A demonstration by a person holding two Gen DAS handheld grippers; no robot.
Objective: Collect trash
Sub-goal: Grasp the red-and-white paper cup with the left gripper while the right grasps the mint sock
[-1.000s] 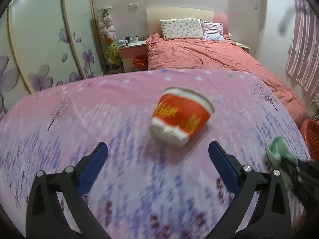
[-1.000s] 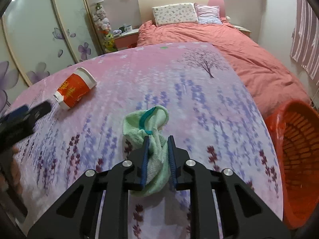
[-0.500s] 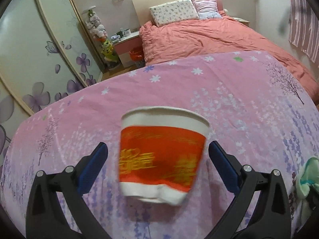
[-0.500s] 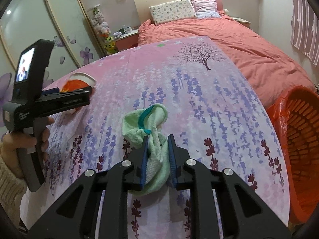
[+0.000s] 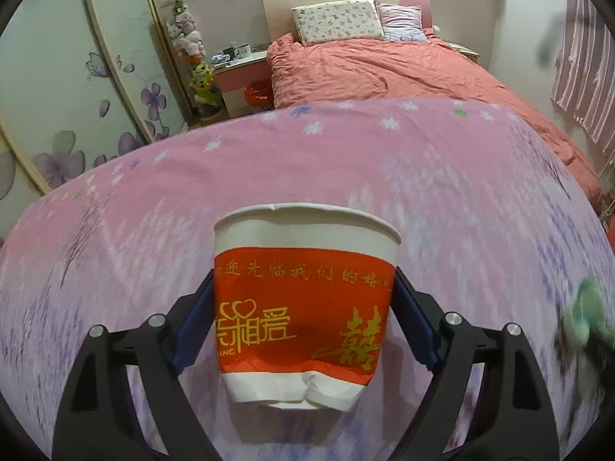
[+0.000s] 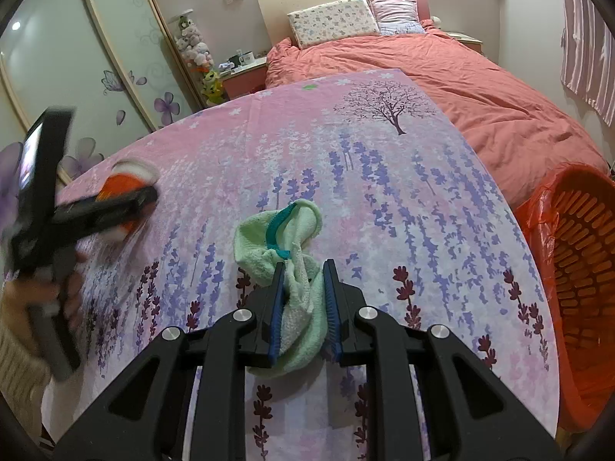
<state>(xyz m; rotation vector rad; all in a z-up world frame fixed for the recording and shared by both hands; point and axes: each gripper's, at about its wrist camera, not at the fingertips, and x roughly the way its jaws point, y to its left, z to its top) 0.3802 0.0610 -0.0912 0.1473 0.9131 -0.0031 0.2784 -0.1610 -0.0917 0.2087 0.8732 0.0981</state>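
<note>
Left fingers [image 5: 200, 319] pinch cup [image 5: 303, 307]; right fingers [image 6: 277, 307] clamp cloth [image 6: 284, 265] near basket [image 6: 576, 269].

Dim indoor light, blurred fisheye edges

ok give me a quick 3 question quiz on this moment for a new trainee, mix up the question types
1. True or false: the right gripper is open and holds nothing.
2. Multiple choice: what sits between the left gripper fingers? A) a glass bottle B) a red and white paper cup C) a pillow
3. Fill in: the orange basket stands on the ______ side of the right wrist view, beside the flowered pink cloth.

Key
1. False: its blue pads are pressed on a light green cloth.
2. B: both pads lie against the cup's sides.
3. Right.
</note>
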